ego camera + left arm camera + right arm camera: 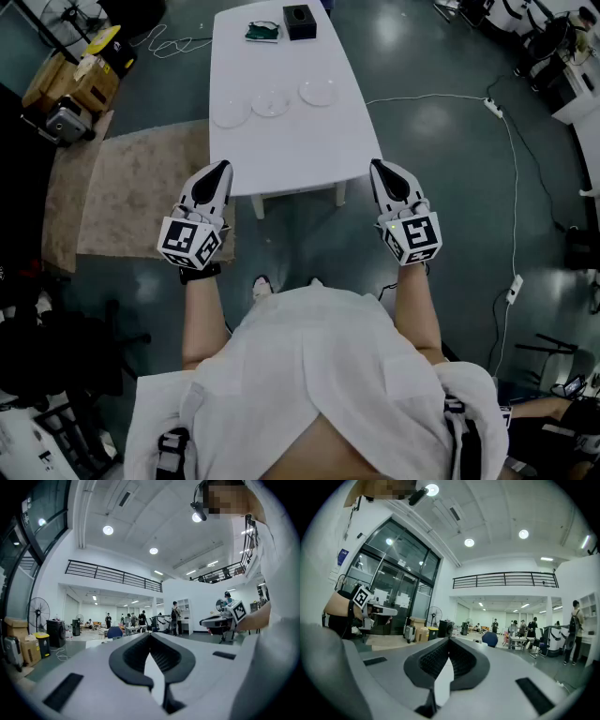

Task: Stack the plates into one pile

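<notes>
While only the head view shows the three pale round plates, lying singly in a row across the middle of the white rectangular table, the two gripper views look level over a wide hall with people far off. Each also catches the other gripper at its side. The left gripper and right gripper hang short of the table's near edge, jaws pressed together on nothing, the plates well beyond their tips.

Glossy pale plates on smooth white table; rough beige rug
</notes>
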Tool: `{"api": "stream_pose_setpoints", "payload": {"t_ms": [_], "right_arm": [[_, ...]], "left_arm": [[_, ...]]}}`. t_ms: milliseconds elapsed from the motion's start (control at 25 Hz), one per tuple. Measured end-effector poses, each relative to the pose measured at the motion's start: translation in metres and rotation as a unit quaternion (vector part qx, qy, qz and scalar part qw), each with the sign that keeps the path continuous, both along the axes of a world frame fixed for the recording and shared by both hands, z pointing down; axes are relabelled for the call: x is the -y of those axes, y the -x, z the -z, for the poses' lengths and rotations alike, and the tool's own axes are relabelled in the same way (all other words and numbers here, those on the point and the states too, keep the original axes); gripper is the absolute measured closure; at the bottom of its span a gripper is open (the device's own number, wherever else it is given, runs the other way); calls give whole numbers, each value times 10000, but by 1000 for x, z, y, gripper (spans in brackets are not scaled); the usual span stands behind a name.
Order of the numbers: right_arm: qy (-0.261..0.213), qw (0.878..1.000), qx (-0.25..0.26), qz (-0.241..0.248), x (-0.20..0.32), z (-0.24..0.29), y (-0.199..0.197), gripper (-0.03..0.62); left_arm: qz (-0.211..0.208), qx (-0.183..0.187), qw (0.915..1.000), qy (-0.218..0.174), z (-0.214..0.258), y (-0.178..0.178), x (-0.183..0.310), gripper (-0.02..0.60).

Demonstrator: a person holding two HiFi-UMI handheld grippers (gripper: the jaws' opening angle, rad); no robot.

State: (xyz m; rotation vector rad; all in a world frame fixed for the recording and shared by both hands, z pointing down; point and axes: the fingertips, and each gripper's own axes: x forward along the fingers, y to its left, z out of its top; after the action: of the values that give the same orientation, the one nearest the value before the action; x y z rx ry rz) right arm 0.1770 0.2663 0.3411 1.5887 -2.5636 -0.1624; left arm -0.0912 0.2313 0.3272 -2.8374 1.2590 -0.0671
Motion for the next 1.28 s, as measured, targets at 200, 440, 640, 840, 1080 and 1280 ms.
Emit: {"api": "stream_pose_setpoints", "payload": {"t_ms": [200,440,640,840,1080,1280], "right_arm": [[31,10000,11,-53,-3,1,-3,569],[57,10000,-2,16,0,-2,1,569],[70,10000,7,-27,1,-2,2,569],[-14,9999,96,29,1,3,6,569],[12,10000,34,67,8,-3,15,568],[82,10000,15,-11,14,-6,18,568]], "left_arm": [[-19,-7,10000,33,1,-1,-3,572],[-1,-50,10000,54,-3,1,-2,572],[-3,-58,10000,33,1,5,0,572],[14,-150,9999,43,4,10,3,572],[-39,-98,9999,103,-4,12,9,572],[-93,-106,9998,161,-7,16,18,572]]}}
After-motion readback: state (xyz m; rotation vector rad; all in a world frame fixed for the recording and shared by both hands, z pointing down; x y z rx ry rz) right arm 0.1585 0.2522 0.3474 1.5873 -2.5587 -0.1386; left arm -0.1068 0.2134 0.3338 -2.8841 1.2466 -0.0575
